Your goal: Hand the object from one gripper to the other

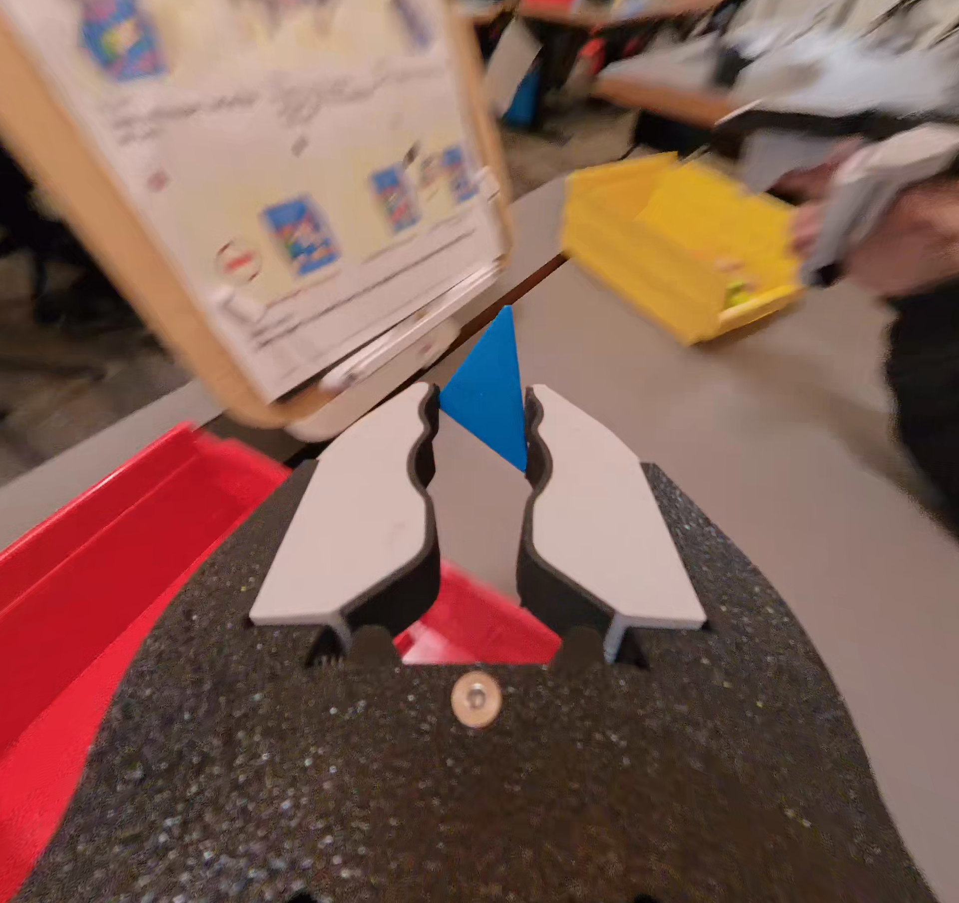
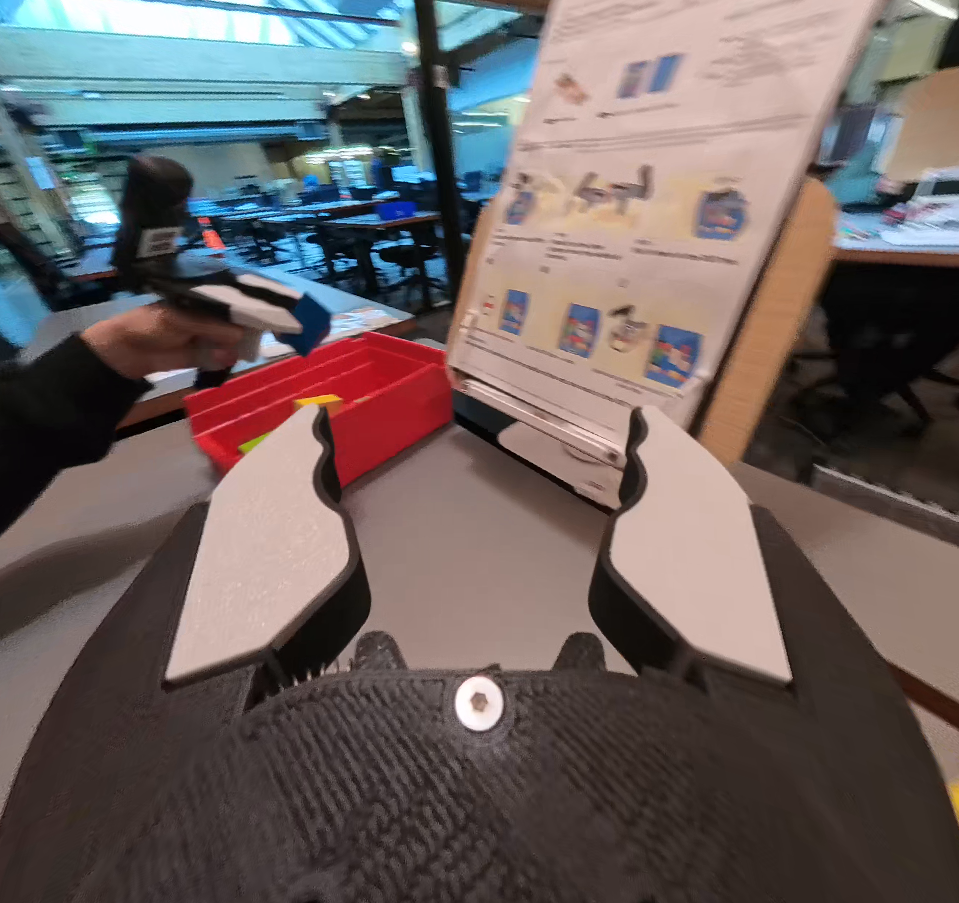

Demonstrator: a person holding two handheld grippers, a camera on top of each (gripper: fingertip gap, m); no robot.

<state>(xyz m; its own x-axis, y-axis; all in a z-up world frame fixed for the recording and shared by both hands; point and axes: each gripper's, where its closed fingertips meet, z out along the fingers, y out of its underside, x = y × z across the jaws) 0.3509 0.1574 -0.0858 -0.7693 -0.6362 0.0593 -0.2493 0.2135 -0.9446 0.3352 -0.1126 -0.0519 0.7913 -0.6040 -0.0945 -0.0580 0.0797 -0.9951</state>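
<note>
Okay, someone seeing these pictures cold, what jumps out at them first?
A blue block stands out first, clamped between the left gripper fingertips above the grey table. The bright bins follow: a red bin beside the left gripper, a yellow bin farther right. The right gripper gapes wide.

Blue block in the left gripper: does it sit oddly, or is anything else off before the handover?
Slightly. The blue block is pinched at the fingertips of the left gripper, turned cornerwise and mostly jutting beyond them. The right gripper is wide open, holding nothing. Nothing looks spilled or damaged.
</note>
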